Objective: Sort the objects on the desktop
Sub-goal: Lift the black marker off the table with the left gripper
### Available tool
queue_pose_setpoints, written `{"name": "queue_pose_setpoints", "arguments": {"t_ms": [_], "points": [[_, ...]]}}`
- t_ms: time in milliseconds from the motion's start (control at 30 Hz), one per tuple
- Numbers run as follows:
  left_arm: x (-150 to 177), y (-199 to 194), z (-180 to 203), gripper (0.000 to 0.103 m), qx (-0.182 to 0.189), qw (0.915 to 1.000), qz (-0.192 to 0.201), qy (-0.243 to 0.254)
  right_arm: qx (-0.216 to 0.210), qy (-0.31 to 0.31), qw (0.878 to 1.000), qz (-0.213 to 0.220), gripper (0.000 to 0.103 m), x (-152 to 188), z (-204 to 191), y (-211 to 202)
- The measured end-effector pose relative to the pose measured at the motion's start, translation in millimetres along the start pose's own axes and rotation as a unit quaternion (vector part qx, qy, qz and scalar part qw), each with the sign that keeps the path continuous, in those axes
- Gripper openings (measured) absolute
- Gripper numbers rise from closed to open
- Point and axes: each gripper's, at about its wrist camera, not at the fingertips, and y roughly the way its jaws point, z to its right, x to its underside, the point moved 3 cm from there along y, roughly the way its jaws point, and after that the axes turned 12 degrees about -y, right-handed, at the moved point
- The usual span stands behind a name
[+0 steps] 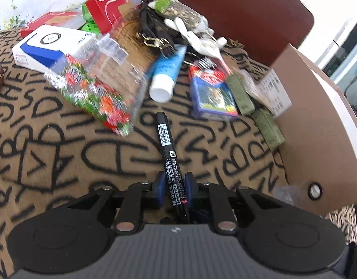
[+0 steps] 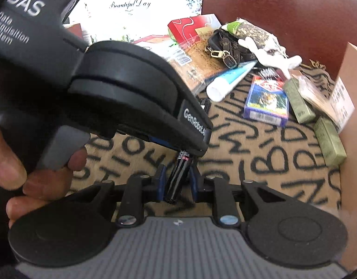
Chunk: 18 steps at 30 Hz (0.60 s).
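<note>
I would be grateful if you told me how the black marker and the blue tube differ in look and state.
The black marker is slim, dark and printed with a barcode label; the blue tube is thicker, light blue with a white cap. The marker is clamped between the pads of both the left gripper and the right gripper; the tube lies untouched on the lettered cloth, among the clutter. Both are long and narrow.

Ahead of my jaws the lettered cloth (image 1: 90, 144) lies bare — room to pass down the middle. Beyond it clutter blocks the way: the floral bag (image 1: 94, 93) to the left, the tube (image 1: 166, 74) and card pack (image 1: 213, 95) straight on. The cardboard wall (image 1: 317, 125) closes the right side, green bars (image 1: 267, 125) against its foot. In the right view my left gripper's body (image 2: 122, 97) fills the left half — no passage there.
</note>
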Motion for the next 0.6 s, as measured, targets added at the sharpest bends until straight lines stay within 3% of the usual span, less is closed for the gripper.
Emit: {"name": "queue_pose_setpoints", "arguments": {"t_ms": [300,600], "points": [[35,-13,15,0.018,0.011,0.9997,-0.024,0.005,-0.007,0.002,1.000,-0.011,0.021,25,-16,-38],[26,-5,19,0.024,0.000,0.9996,-0.029,0.002,0.003,0.011,1.000,-0.014,0.022,25,-15,-39]]}}
